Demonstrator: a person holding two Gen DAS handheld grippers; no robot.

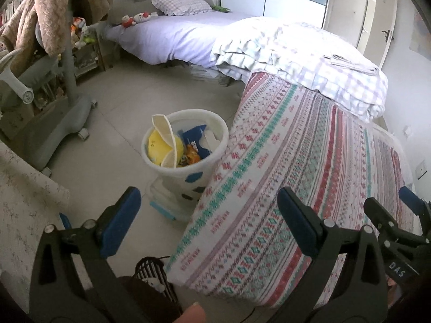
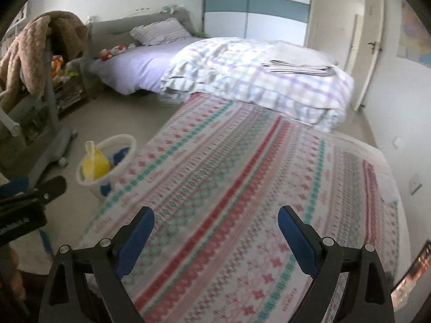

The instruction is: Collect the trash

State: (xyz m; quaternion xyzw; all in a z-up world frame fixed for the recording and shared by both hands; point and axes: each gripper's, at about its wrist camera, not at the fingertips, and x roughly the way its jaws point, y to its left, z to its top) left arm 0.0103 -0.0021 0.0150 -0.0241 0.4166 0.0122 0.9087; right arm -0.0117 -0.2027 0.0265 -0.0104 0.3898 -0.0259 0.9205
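A white waste bin (image 1: 218,127) with blue spots stands on the floor against the patterned table's left edge. Inside it lie a yellow wrapper (image 1: 159,149), a blue packet (image 1: 196,141) and other scraps. My left gripper (image 1: 208,204) is open and empty, hanging over the table's edge, nearer than the bin. My right gripper (image 2: 215,222) is open and empty too, above the striped tablecloth (image 2: 242,177). The bin (image 2: 124,140) shows at the left of the right wrist view. The right gripper's fingers (image 1: 382,212) also show at the lower right of the left wrist view.
A bed (image 1: 175,35) with a checked quilt (image 1: 309,56) lies beyond the table. A grey wheeled chair (image 1: 62,113) draped with a brown blanket stands left of the bin. A small black fan (image 1: 153,271) and a clear box (image 1: 164,204) sit on the floor near me.
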